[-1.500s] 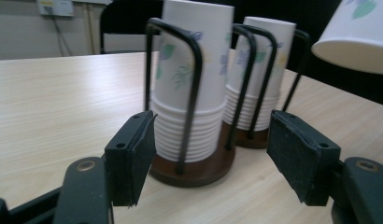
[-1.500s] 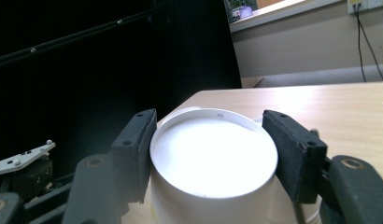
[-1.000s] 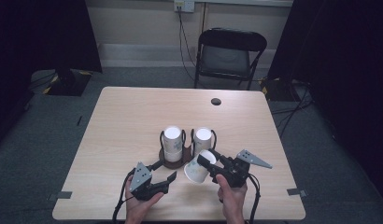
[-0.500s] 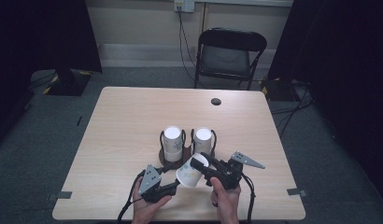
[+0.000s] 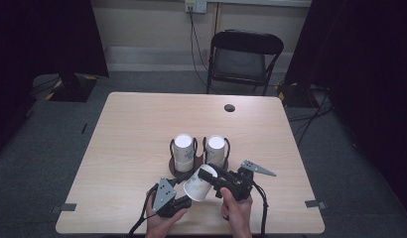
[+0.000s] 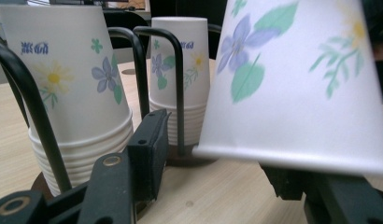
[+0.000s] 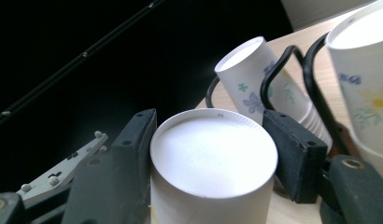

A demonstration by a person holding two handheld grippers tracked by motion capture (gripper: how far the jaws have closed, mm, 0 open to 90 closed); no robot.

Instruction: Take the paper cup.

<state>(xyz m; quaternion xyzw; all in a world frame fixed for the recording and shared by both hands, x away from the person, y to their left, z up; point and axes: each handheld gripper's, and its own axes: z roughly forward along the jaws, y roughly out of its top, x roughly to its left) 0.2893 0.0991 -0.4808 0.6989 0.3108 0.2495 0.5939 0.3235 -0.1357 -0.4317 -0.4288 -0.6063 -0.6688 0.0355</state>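
At a wooden table (image 5: pixel 142 124), a person works two hand-held grippers just in front of a black wire cup holder (image 5: pixel 187 168), the landmark at the near middle of the tabletop. The holder carries two stacks of upturned flowered paper cups side by side: the left stack (image 5: pixel 184 152) and the right stack (image 5: pixel 215 150). A single loose paper cup (image 5: pixel 197 184) hangs tilted in the air just in front of the holder, base toward the right stack and open mouth toward the left hand, clear of the table.

The right gripper (image 5: pixel 209 173) has its pads (image 7: pixel 133 140) clamped on either side of that cup near its closed base, squeezing the wall from both sides. The left gripper (image 5: pixel 184 201), in front of the holder and just beside the cup's rim, has just been narrowing its jaws; they stand partly open, one finger (image 6: pixel 150 154) bare in front of the left stack and the cup's rim over the other, and a firm grip there cannot be confirmed.

The step appears to be a handover or a separating of nested cups. Done well, it likely calls for a light pinch at the stiff rolled rim rather than the soft wall, a steady right hand until the left has hold, and a straight pull along the cup's axis, away from the holder so neither stack is knocked
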